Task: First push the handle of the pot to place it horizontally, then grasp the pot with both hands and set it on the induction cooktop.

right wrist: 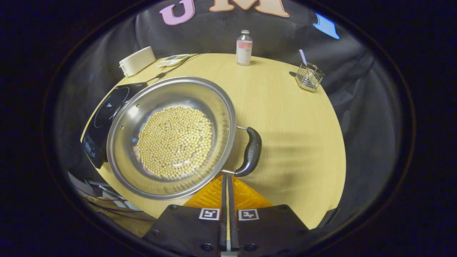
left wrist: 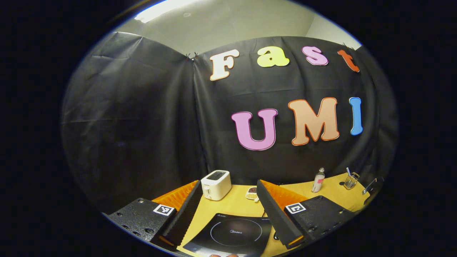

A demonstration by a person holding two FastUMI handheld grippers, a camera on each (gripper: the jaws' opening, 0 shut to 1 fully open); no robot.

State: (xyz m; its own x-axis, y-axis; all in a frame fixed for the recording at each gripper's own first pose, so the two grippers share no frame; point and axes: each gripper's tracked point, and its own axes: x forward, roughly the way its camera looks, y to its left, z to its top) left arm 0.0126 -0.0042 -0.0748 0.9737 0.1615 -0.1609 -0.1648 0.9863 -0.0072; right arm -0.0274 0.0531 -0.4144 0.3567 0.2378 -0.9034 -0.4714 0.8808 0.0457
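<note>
In the right gripper view a steel pot (right wrist: 150,101) holding soybeans (right wrist: 175,141) sits on the yellow table. Its black side handle (right wrist: 251,151) points toward the right of the view. My right gripper (right wrist: 227,177) is shut with nothing between the fingers. Its tips lie right at the lower end of that handle, against the pot's rim. The black induction cooktop (right wrist: 107,107) lies to the pot's left, partly hidden behind it. In the left gripper view my left gripper (left wrist: 228,182) hangs open above the cooktop (left wrist: 232,233), holding nothing.
A white toaster (left wrist: 215,184), a small dish (left wrist: 252,192), a bottle (left wrist: 318,180) and a glass holder (left wrist: 351,181) stand along the table's far side. The bottle (right wrist: 244,47) and holder (right wrist: 309,76) stand well beyond the pot. Cables hang off the table edge (right wrist: 107,196).
</note>
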